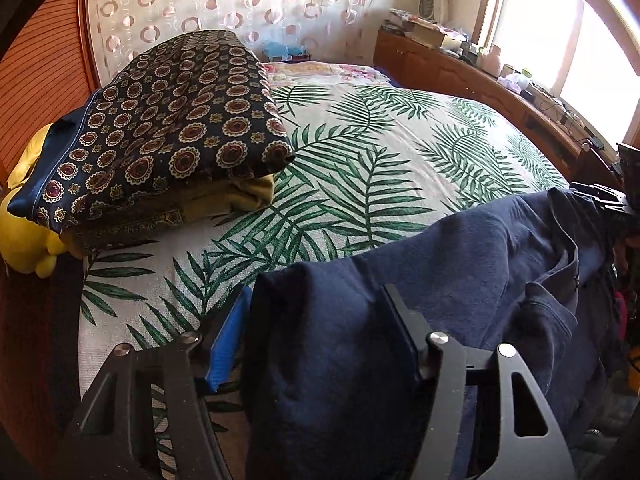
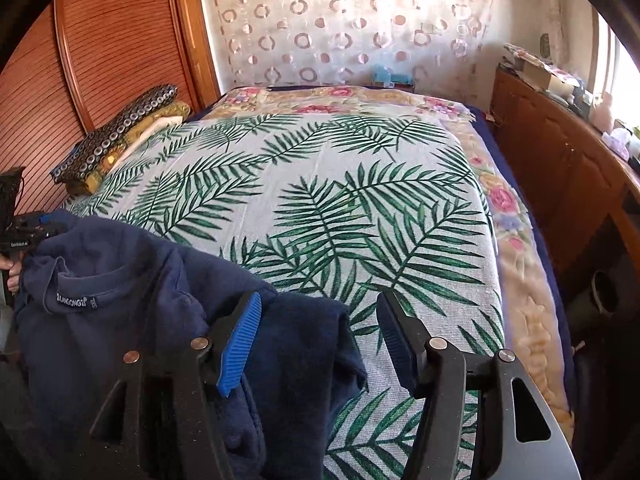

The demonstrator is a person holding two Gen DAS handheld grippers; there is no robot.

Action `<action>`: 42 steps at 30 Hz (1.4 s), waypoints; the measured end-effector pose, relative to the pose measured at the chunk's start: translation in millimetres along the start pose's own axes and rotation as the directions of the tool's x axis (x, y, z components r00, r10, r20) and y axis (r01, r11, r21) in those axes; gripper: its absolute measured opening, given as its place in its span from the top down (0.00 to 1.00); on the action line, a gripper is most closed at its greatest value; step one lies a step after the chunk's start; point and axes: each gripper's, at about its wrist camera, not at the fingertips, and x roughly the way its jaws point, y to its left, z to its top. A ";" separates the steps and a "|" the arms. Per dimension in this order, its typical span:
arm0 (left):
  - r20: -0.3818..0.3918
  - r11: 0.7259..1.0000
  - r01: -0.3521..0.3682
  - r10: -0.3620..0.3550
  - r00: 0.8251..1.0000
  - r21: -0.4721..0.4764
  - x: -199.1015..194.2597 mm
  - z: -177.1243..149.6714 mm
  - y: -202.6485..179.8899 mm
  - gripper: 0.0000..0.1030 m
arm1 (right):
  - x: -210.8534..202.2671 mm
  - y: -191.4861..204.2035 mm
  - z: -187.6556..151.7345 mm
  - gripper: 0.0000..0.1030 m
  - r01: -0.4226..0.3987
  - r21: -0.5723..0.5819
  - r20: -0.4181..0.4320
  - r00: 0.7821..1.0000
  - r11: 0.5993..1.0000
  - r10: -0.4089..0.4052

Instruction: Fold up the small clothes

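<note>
- Palm-leaf bedspread [image 2: 340,184] covers the bed; a wooden cabinet [image 2: 560,168] stands alongside.
- Navy shirt [image 1: 420,320] hangs at the bed's near edge, draped across the released left tool [image 1: 316,332].
- Right tool [image 2: 320,340] released, beside the shirt.

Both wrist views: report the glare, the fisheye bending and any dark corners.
Left wrist view: the window at top right is blown out white, the cabinet edge bows into a curve, and the corners are black. Right wrist view: the window shows only as a bright strip at the right edge, sun washes out the curtain, the wardrobe slats curve, and the corners are dark too.
</note>
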 end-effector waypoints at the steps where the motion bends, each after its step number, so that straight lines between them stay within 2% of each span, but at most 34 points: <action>1: 0.001 1.000 -0.001 0.001 1.000 0.000 0.4 0.6 -0.2 0.37 | 1.8 -0.2 -0.7 0.38 0.003 -0.002 -0.010 1.000 1.000 -0.003; 7: -0.001 1.000 -0.004 0.004 1.000 0.002 1.3 0.7 0.0 0.38 | 8.7 -7.0 -3.0 0.37 0.003 0.028 -0.036 0.999 1.000 -0.002; 11: -0.016 0.999 0.038 -0.038 0.999 0.006 -1.3 1.2 -4.1 0.65 | 7.8 -5.2 -3.6 0.38 -0.005 0.020 -0.037 0.999 1.000 0.005; 12: -0.018 0.999 0.040 -0.040 0.999 0.009 -1.8 1.4 -6.4 0.67 | 7.9 -4.2 -3.8 0.38 -0.007 0.013 -0.039 0.999 1.000 0.008; 13: -0.017 0.999 0.037 -0.036 0.999 0.013 -2.3 1.4 -8.2 0.71 | 8.1 -2.4 -4.1 0.41 -0.011 0.007 -0.041 0.999 1.000 0.011; 14: -0.013 0.999 0.032 -0.032 0.999 0.018 -3.9 0.9 -10.9 0.76 | 7.2 -1.0 -4.6 0.50 -0.025 0.000 -0.040 0.999 1.000 0.025; 19: 0.032 0.999 0.036 -0.037 0.999 0.040 -20.5 0.0 -25.3 0.81 | 1.6 7.9 -9.1 0.78 -0.040 -0.022 -0.053 0.998 0.999 0.039; 24: 0.131 0.996 0.078 -0.083 0.988 0.045 -62.0 1.3 -35.2 0.82 | -21.2 11.5 -14.6 0.85 -0.057 -0.015 -0.023 0.998 0.998 0.057; 28: 0.227 0.992 0.112 -0.123 0.966 0.057 -105.1 8.9 -43.7 0.82 | -69.9 17.3 -15.2 0.86 -0.094 -0.002 0.083 0.992 0.996 0.094; 33: 0.340 0.984 0.158 -0.176 0.924 0.081 -150.8 25.6 -51.2 0.82 | -135.1 24.9 -15.4 0.86 -0.124 -0.034 0.173 0.976 0.992 0.128; 42: 0.485 0.967 0.193 -0.251 0.838 0.167 -227.0 69.5 -80.7 0.83 | -247.6 32.7 -6.3 0.87 -0.079 -0.110 0.309 0.945 0.991 0.110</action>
